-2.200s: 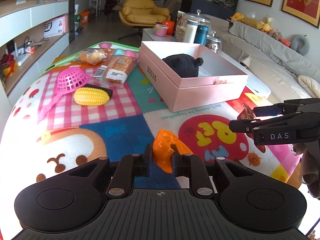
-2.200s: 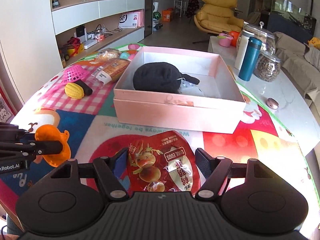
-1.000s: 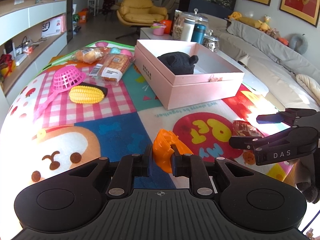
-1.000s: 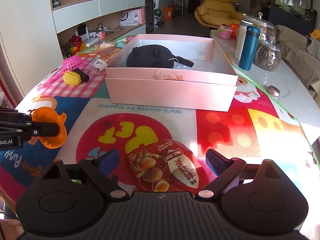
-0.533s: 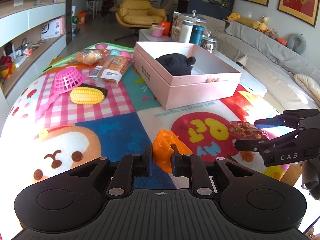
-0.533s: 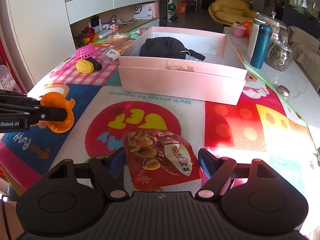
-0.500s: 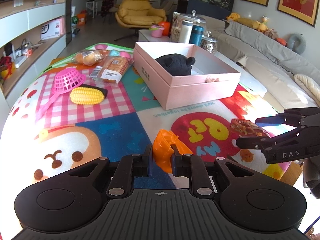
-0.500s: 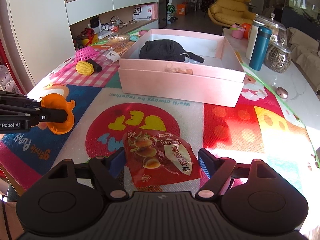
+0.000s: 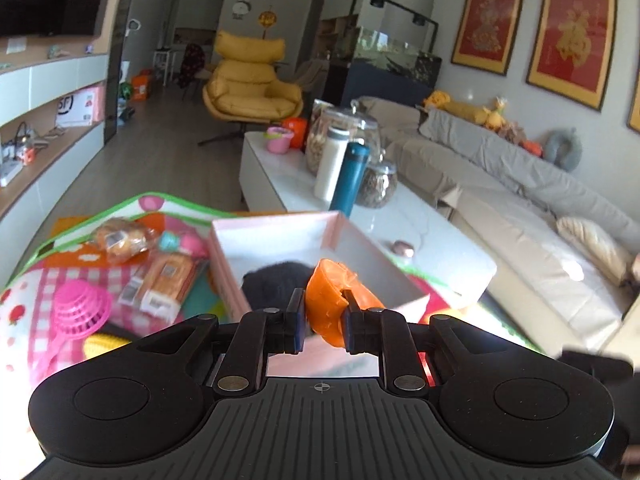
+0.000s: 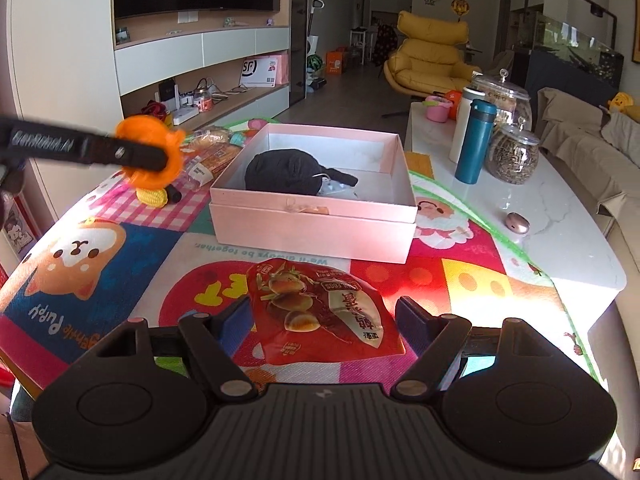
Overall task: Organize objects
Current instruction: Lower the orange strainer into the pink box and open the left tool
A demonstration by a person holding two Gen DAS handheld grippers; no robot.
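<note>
Orange toy point(image 9: 334, 304): clamped in left gripper point(image 9: 322, 326), raised beside the pink box point(image 10: 316, 220).
Advice: clear the near wall, release over bare floor beside the black item point(image 10: 288, 172).
Snack bag point(image 10: 320, 312): on worktop between right gripper point(image 10: 324, 322) pads, pinched, apparently.

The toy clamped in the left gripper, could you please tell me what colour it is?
The toy is bright orange, clearest in the left wrist view.
</note>
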